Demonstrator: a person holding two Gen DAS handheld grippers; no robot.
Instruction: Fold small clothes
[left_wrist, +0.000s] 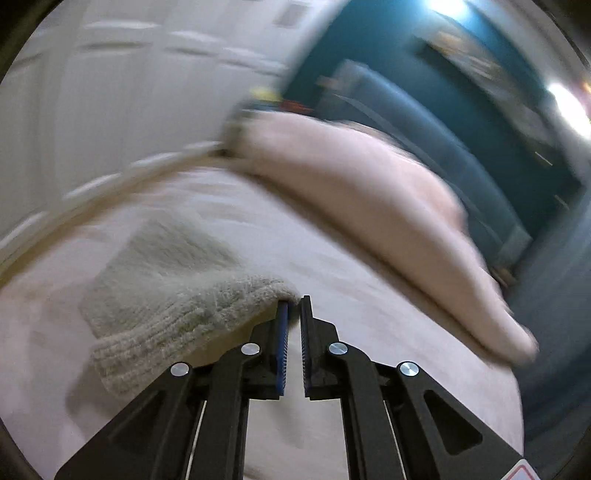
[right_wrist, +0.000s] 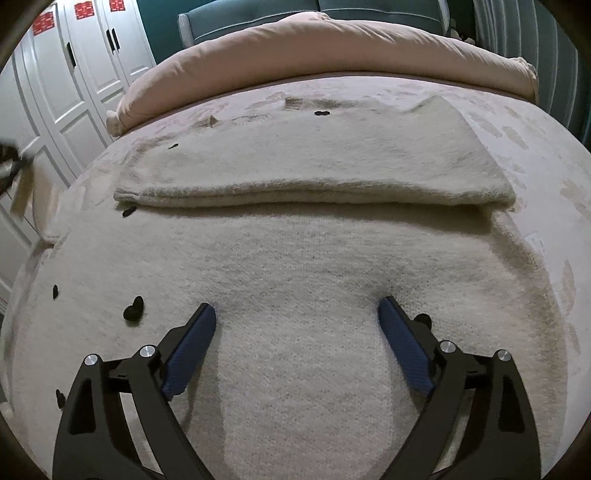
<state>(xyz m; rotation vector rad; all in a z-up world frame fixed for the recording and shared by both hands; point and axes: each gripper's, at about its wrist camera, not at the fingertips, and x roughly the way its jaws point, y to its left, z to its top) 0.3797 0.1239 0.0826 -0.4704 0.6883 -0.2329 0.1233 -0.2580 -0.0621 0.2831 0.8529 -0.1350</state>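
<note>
A cream fuzzy knit sweater (right_wrist: 295, 266) with small black heart marks lies flat on the bed, its far part folded over into a band (right_wrist: 314, 170). My right gripper (right_wrist: 297, 306) is open, its blue-padded fingers (right_wrist: 192, 343) resting on the near part of the sweater. My left gripper (left_wrist: 294, 306) is shut on a ribbed edge of the sweater (left_wrist: 177, 291) and holds it lifted above the bed; that view is motion-blurred.
A pink duvet (right_wrist: 314, 48) is rolled along the far side of the bed (right_wrist: 535, 155). White wardrobe doors (right_wrist: 74, 74) stand at the left. A teal headboard (right_wrist: 369, 9) and teal wall (left_wrist: 461, 122) lie beyond the duvet.
</note>
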